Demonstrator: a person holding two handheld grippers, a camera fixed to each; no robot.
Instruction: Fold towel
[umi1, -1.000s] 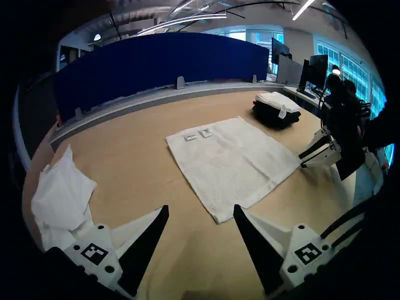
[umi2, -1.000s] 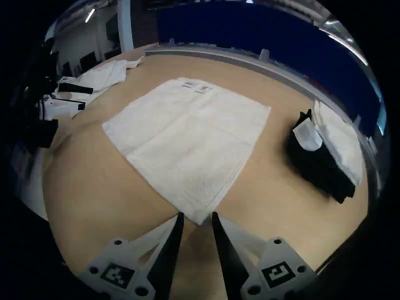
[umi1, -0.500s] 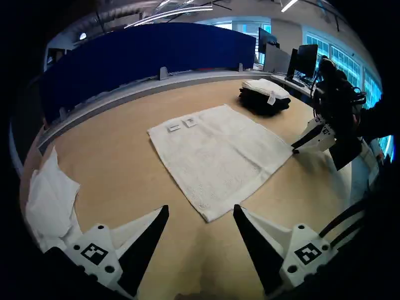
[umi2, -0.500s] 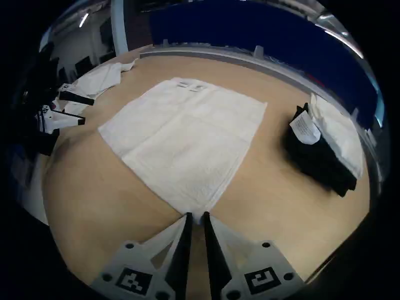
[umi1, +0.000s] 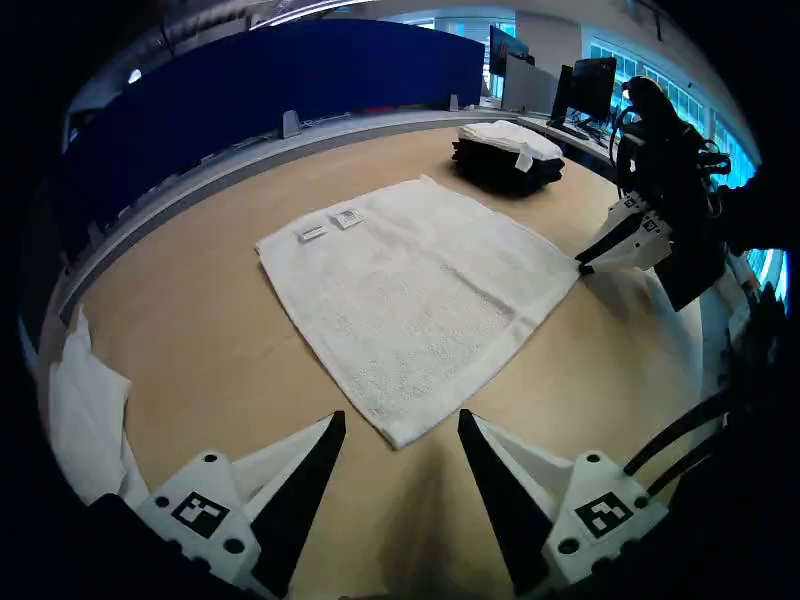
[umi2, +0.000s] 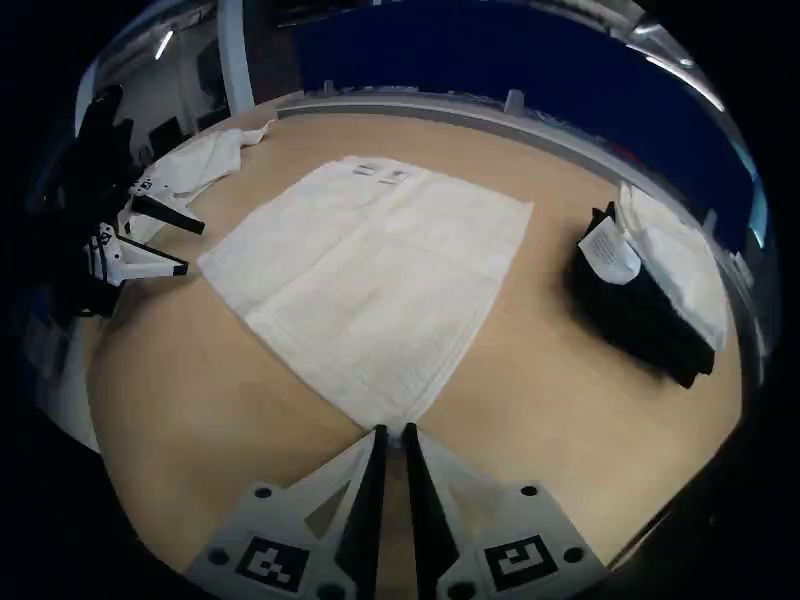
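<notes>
We have folded nothing yet: white terry towel (umi1: 420, 290) flat on light wooden desk (umi1: 190, 330), our right gripper (umi2: 392, 436) pinching one corner, left gripper (umi1: 400, 418) open at another

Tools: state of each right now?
Left tool: open, fingertips on either side of the near corner of the towel, not gripping.
Right tool: closed on another corner of the towel.

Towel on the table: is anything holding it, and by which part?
The right gripper pinches the towel by one corner; the left gripper is open, holding nothing.
</notes>
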